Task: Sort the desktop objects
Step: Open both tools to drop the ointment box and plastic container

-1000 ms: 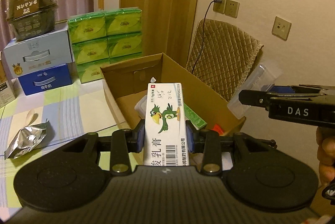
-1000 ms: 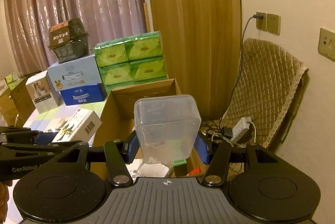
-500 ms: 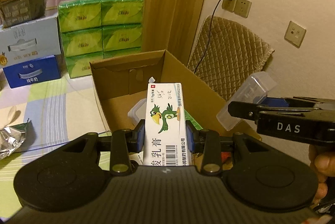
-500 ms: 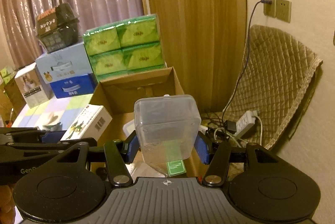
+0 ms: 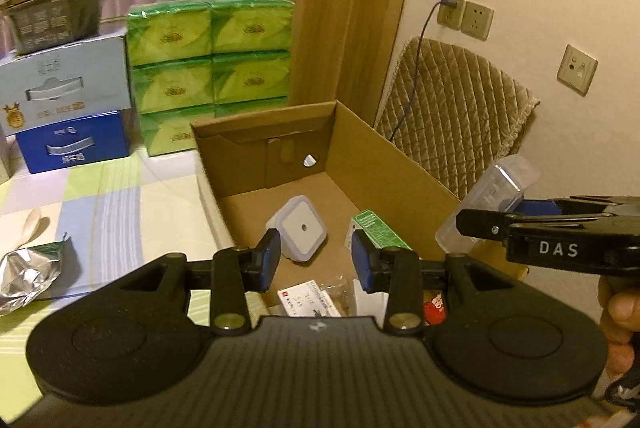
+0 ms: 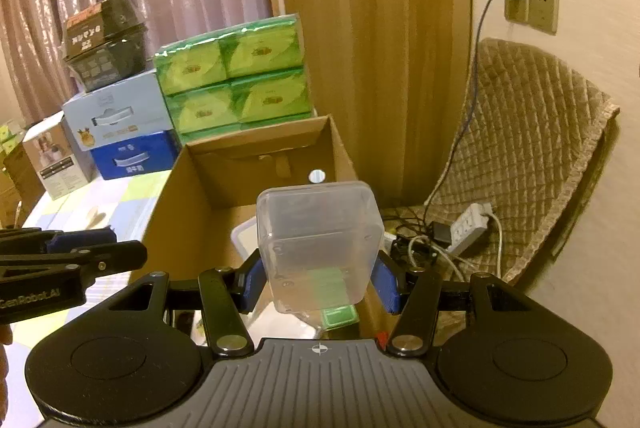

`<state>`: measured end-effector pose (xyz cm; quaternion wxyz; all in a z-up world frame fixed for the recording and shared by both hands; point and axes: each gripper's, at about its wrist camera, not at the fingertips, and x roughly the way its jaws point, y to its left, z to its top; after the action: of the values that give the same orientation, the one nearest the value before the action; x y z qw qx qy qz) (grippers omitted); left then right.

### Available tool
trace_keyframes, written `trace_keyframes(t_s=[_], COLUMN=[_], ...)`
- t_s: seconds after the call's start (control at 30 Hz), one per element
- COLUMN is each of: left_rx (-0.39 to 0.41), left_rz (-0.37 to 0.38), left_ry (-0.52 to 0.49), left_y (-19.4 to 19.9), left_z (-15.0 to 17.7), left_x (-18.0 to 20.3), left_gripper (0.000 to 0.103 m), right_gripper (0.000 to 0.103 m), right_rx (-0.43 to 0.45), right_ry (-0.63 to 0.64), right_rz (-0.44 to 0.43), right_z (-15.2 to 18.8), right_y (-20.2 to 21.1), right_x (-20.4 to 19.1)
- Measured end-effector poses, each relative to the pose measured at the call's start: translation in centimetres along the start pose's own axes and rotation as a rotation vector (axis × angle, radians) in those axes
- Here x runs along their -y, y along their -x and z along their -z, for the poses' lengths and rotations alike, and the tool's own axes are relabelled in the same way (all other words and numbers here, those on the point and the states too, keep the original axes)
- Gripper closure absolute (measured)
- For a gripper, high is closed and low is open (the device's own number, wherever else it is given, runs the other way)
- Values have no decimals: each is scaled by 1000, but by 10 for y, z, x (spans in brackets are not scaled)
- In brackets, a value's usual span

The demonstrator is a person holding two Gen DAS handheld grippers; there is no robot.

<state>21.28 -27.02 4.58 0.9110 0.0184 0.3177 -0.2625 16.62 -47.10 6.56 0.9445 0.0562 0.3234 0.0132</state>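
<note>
My right gripper (image 6: pixel 318 278) pinches the clear plastic container (image 6: pixel 318 244) by its two side walls, above the open cardboard box (image 6: pixel 176 187); it looks light, thin-walled and slick, so I judge a low, gentle grip best. My left gripper (image 5: pixel 315 260) hangs with its blue pads parted and empty over that box, above a white square lidded tub (image 5: pixel 301 230) and a green carton (image 5: pixel 374 228) on its floor.

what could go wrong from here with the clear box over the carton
The right gripper holds the clear plastic box over the cardboard carton's right side; released there, it might clip the wall and tumble toward the power strip. It could also land on the white square container and green packet already inside.
</note>
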Motion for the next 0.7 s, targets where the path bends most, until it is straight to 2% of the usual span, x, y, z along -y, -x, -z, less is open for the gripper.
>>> trace_keyframes(t_s=[0.23, 0.33, 0.37, 0.4, 0.43, 0.5, 0.7], left_rx=[13, 20, 22, 23, 25, 27, 24], left_rz=[-14, -23, -24, -24, -25, -27, -44], left_ry=[6, 6, 11, 16, 21, 25, 34], left_y=[19, 24, 26, 27, 28, 30, 39], left_z=[3, 4, 4, 4, 4, 5, 13], left_x=[-7, -10, -11, -12, -14, -16, -25], left_gripper=[66, 66, 66, 65, 65, 65, 65], right_gripper=[50, 49, 44, 30, 21, 20, 20], right_rx=[-20, -38, -22, 0, 31, 70, 75], right_ry=[26, 20, 7, -4, -14, -19, -27], right_rz=[-12, -51, -76, -84, -72, -48, -25], right_z=[1, 0, 0, -1, -1, -1, 0], right_y=[-5, -11, -11, -8, -4, 3, 17], right_x=[-14, -16, -15, -14, -14, -13, -12])
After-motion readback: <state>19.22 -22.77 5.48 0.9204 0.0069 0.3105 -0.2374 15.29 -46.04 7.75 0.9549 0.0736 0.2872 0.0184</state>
